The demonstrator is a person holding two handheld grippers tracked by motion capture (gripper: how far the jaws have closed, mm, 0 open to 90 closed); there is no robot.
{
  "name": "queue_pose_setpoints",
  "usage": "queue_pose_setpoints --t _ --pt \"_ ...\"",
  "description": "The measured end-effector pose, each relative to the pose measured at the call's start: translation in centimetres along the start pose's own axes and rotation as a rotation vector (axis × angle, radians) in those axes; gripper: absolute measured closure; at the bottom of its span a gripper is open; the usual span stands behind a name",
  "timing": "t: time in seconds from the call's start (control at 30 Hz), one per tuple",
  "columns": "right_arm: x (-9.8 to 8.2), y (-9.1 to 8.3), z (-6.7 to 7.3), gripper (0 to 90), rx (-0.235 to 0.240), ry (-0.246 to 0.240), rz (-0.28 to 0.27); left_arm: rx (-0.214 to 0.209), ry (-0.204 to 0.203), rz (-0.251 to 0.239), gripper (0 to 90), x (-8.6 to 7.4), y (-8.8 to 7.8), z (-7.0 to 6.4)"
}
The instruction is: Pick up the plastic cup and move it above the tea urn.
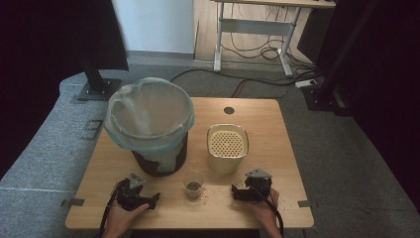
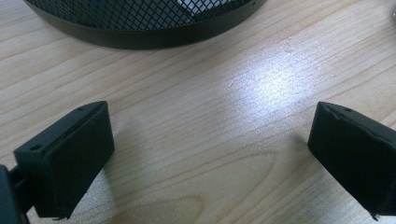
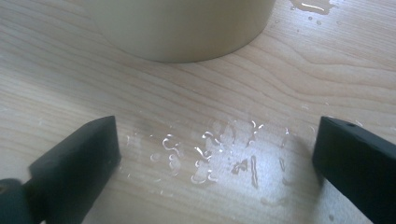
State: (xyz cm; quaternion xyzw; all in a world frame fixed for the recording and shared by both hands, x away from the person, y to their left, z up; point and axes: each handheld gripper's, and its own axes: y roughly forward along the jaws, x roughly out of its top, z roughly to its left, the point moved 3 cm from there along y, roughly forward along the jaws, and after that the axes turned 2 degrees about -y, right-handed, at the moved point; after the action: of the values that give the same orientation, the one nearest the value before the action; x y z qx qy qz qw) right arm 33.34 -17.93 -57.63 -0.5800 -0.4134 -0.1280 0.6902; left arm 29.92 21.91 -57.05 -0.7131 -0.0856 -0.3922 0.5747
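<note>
Left gripper (image 1: 148, 199) at lower left, jaws wide apart, empty. Right gripper (image 1: 241, 192) at lower right, also spread wide, holding nothing, above water drops (image 3: 219, 156). Between both, near bottom centre: small glass (image 1: 193, 184). Behind: cream container (image 1: 227, 148), lined mesh bin (image 1: 150, 124), all on wooden table (image 1: 267, 124).

Right gripper (image 3: 215, 154): two black jaws rising from the lower corners, set wide apart, nothing between them. Beneath and between the jaws, a light wooden table (image 3: 56, 84) carrying a scatter of small water droplets (image 3: 210, 154), with a further wet patch at the top right edge. Above, the rounded base of a cream container (image 3: 182, 28) standing on the wood.
</note>
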Motion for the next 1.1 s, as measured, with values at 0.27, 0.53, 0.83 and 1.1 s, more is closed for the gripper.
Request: queue_pose_setpoints --t 0.27,0.53,0.83,1.1 --pt "0.2 -1.9 1.6 8.0 0.005 -0.037 -0.081 -0.007 0.009 0.0 0.2 -0.1 -0.1 0.1" --pt "0.9 -4.1 6.7 14.5 0.185 -0.111 -0.231 -0.007 0.009 0.0 0.1 -0.1 -0.1 0.1" --pt "1.6 -2.6 12.2 17.3 0.329 -0.222 -0.254 -0.002 0.004 0.001 0.0 0.0 0.1 0.1" --pt "3.7 0.8 15.0 19.1 0.351 -0.211 -0.245 -0.004 0.007 0.002 0.0 0.0 0.1 0.1"
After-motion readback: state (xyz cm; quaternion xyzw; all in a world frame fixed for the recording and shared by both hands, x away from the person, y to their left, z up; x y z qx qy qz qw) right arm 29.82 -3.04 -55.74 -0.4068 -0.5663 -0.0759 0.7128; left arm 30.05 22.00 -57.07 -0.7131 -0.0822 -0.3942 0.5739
